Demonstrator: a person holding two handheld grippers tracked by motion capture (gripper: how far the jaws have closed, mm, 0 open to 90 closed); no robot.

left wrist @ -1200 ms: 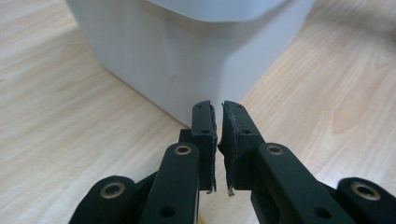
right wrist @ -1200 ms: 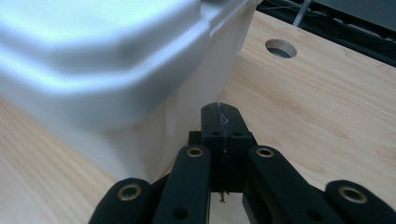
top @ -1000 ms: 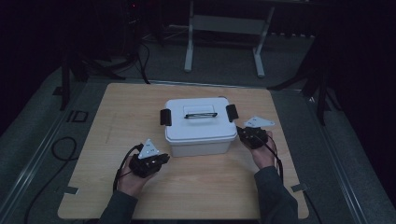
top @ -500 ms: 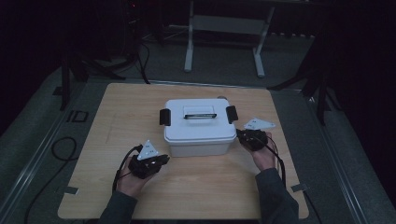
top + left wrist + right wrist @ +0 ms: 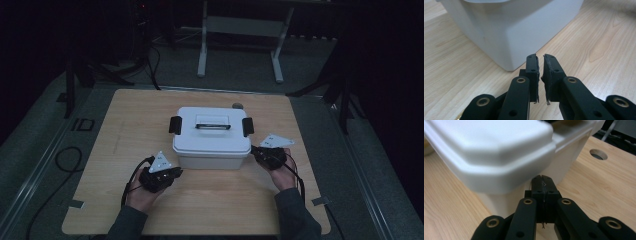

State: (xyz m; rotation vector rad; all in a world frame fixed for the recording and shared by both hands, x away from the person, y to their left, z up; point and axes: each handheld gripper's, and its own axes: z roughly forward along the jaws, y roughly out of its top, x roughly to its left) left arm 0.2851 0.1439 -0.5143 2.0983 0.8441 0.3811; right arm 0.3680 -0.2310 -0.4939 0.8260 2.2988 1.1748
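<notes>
A white plastic box (image 5: 212,137) with a lid, a recessed handle (image 5: 213,123) and black latches (image 5: 174,124) on both ends stands in the middle of the wooden table (image 5: 135,115). My left gripper (image 5: 176,172) lies on the table at the box's near left corner. In the left gripper view its jaws (image 5: 541,58) are shut with only a thin slit and nothing between them, pointing at the box wall (image 5: 511,30). My right gripper (image 5: 255,150) sits at the box's right end. Its jaws (image 5: 544,180) have just eased slightly but still look pressed together, empty, under the lid's rim (image 5: 486,150).
A round hole (image 5: 237,105) in the tabletop lies behind the box, and also shows as a hole (image 5: 598,154) in the right gripper view. Cables trail from both grippers toward the table's near edge. A metal stand (image 5: 240,30) and dark floor lie beyond the table.
</notes>
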